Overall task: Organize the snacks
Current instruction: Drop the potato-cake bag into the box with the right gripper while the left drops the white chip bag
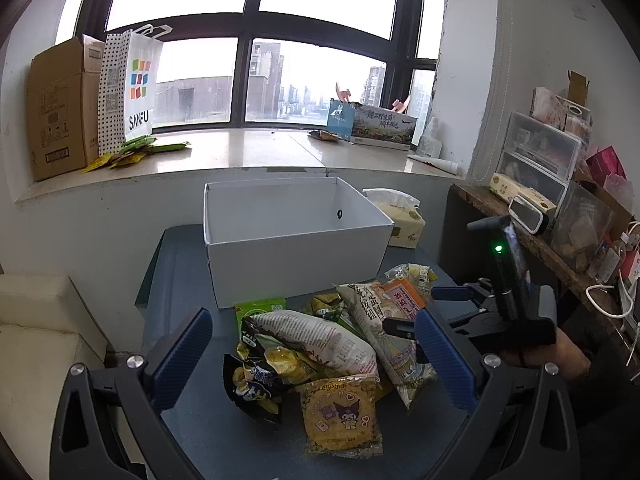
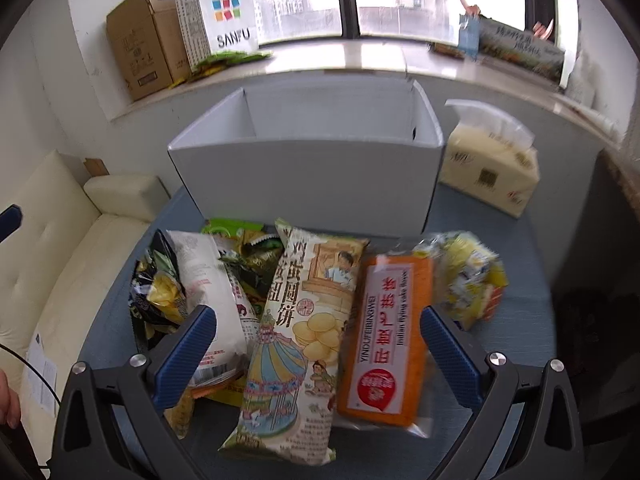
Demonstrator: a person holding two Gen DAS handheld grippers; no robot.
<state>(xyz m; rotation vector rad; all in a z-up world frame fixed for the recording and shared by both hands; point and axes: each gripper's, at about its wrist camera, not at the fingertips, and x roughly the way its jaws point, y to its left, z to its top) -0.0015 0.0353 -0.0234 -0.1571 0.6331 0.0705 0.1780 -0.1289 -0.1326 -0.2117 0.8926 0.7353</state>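
Note:
A pile of snack packets lies on the blue-grey table (image 1: 188,280) in front of an empty white box (image 1: 296,236). In the left wrist view my left gripper (image 1: 316,356) is open over a white packet (image 1: 320,340), a black-and-yellow bag (image 1: 256,380) and a yellow Kuromi packet (image 1: 340,416). In the right wrist view my right gripper (image 2: 320,344) is open above a tall egg-biscuit packet (image 2: 296,344) and an orange flying-cake packet (image 2: 384,340). The white box (image 2: 308,184) stands just behind. The right gripper also shows at the right of the left wrist view (image 1: 404,312).
A tissue pack (image 2: 492,168) sits right of the box. A yellow crinkled bag (image 2: 472,280) lies at the pile's right. The windowsill holds a cardboard box (image 1: 60,112), a SANFU bag (image 1: 136,88) and green packets. A cream sofa (image 2: 60,248) is left; cluttered shelves (image 1: 560,168) are right.

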